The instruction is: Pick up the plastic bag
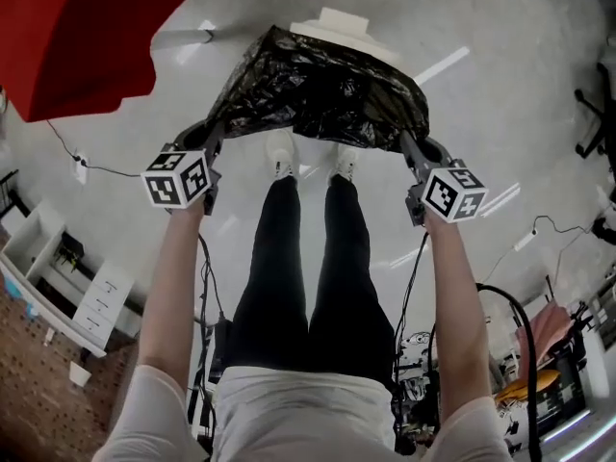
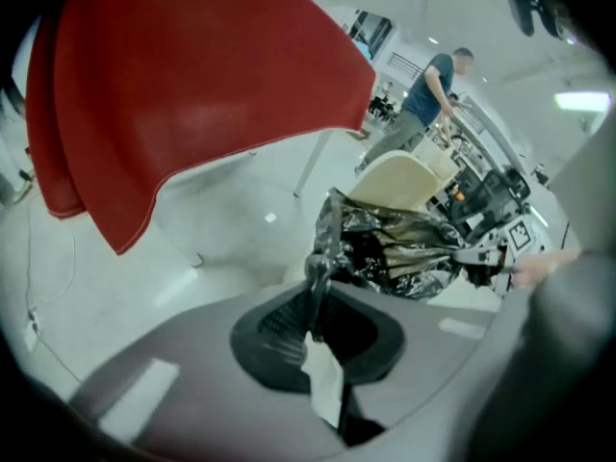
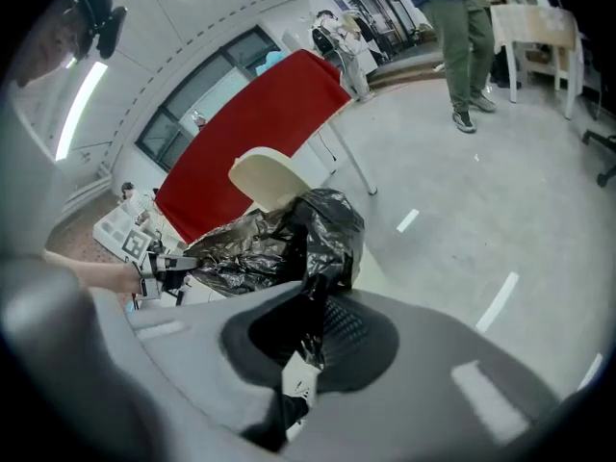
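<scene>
Now the black plastic bag (image 1: 322,89) hangs stretched above the floor (image 1: 525,85), just beyond the person's white shoes (image 1: 281,152); the left gripper (image 1: 216,135) has its fingers (image 2: 279,320) clamped on one edge; the right gripper (image 1: 405,142) pinches the opposite edge.

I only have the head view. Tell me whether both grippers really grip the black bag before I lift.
Observer: The left gripper view shows the left gripper shut on a bunched edge of the black plastic bag.
Operator: Report the right side.
Observer: In the right gripper view, the right gripper is shut on the bag's film, which runs down between its jaws.
Operator: Check for anyone nearby.
Observer: A bystander in green trousers stands well beyond the bag, not touching it.
</scene>
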The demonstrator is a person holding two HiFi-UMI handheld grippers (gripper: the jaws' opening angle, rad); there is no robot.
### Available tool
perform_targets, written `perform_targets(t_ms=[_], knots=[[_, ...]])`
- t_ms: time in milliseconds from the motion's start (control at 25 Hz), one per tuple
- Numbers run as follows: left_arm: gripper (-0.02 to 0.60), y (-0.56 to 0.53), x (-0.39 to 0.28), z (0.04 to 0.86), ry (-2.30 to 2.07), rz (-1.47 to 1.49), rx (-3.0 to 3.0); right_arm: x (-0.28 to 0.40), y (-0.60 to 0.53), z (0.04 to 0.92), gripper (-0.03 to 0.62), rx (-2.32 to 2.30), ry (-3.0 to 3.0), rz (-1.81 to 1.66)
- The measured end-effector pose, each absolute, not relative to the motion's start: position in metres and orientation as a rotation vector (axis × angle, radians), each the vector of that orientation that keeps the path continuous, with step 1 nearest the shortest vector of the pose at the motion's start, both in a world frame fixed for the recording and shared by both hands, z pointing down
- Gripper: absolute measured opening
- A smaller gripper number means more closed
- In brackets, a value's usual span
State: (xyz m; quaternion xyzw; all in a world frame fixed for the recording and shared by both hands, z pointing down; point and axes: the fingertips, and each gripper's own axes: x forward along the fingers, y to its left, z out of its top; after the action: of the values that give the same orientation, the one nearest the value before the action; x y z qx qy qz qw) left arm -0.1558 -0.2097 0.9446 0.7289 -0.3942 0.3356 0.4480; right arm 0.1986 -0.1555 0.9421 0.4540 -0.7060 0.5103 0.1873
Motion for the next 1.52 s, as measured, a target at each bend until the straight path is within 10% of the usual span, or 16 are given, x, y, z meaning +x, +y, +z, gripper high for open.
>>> perform_targets(t_ms=[1520], knots=[[0.005,-0.164,-0.146,0.517,-0.858,0.765,2.375,0.164,-0.094,0.550,0.005,1.511,-2.208,1.046]])
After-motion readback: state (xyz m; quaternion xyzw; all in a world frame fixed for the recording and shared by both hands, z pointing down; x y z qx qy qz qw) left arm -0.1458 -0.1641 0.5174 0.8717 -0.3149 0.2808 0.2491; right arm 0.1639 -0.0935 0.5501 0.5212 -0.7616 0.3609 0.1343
